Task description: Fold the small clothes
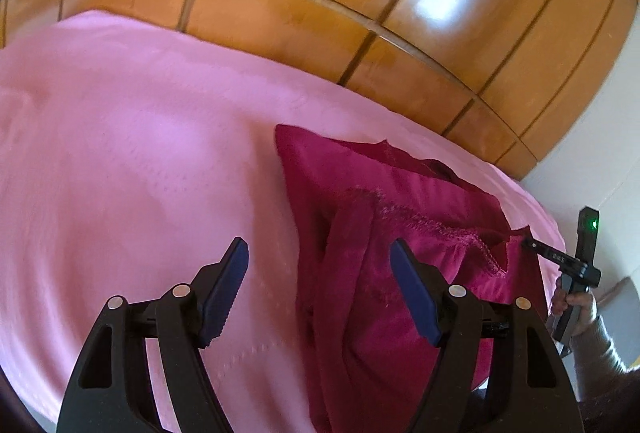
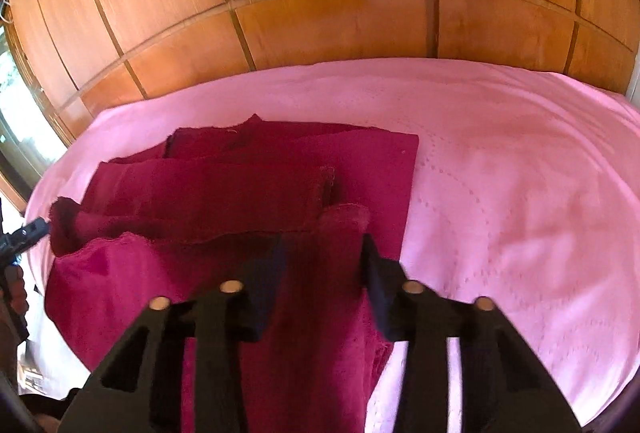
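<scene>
Right gripper (image 2: 320, 273) has a fold of the magenta garment (image 2: 248, 185) between its jaws over the pink sheet (image 2: 520, 193); left gripper (image 1: 320, 289) gapes empty. Risk: thin cloth slipping out, spoiling the fold.

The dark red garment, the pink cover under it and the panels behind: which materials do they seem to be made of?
Dark red garment: soft, matte knit or fleece-like cloth, judging by limp folds and fuzzy stitched hems.
Pink cover: thin woven fabric with a faint dotted pattern; probably cotton, not certain.
Panels: glossy varnished wood or veneer, with visible grain and light reflections.
</scene>
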The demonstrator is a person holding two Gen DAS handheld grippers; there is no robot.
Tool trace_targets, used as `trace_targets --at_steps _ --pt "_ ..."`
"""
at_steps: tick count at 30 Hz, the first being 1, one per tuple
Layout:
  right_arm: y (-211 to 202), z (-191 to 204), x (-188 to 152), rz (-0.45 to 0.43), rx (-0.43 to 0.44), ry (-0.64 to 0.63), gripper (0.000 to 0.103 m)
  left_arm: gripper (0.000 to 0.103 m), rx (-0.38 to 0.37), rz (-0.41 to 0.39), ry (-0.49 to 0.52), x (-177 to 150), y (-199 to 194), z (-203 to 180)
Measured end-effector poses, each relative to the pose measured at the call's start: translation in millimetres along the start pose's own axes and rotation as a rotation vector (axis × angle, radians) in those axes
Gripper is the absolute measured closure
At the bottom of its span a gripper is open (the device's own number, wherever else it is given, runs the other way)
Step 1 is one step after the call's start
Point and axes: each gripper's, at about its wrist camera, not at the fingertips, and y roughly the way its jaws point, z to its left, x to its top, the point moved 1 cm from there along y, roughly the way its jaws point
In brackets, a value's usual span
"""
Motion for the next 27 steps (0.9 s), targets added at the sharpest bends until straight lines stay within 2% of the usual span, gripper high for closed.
trace_targets --at_steps 3,9,10,11,13,15,18,21,27 --pt "1 -1 -1 0.003 -0.012 0.005 0.086 0.031 -0.069 0.008 0.012 5 5 -8" --pt "1 -3 -2 0.004 -0.018 0.016 0.091 0.031 -0.076 0.036 0.120 7 26 -30" --pt "1 -2 -2 0.004 -0.019 0.013 0.092 0.035 -0.080 0.045 0.147 7 31 -37" --pt "0 -1 -2 0.003 -0.021 0.007 0.094 0.040 -0.076 0.050 0.168 6 34 -41" --pt "-6 2 -2 -0.005 -0.030 -0.016 0.096 0.086 -0.060 0.081 0.203 4 40 -47" --pt "-17 4 -2 -0.027 -0.040 -0.038 0.096 0.094 -0.027 0.061 0.221 3 35 -49" --pt "-42 3 0 -0.075 -0.039 -0.043 0.096 0.094 -0.071 0.018 0.184 6 11 -45" --pt "-66 5 2 -0.120 -0.024 -0.045 0.097 0.096 -0.121 -0.065 0.146 11 -27 -42" --pt "-94 9 20 -0.212 0.011 -0.030 0.097 0.097 -0.107 -0.147 0.123 25 -53 -46"
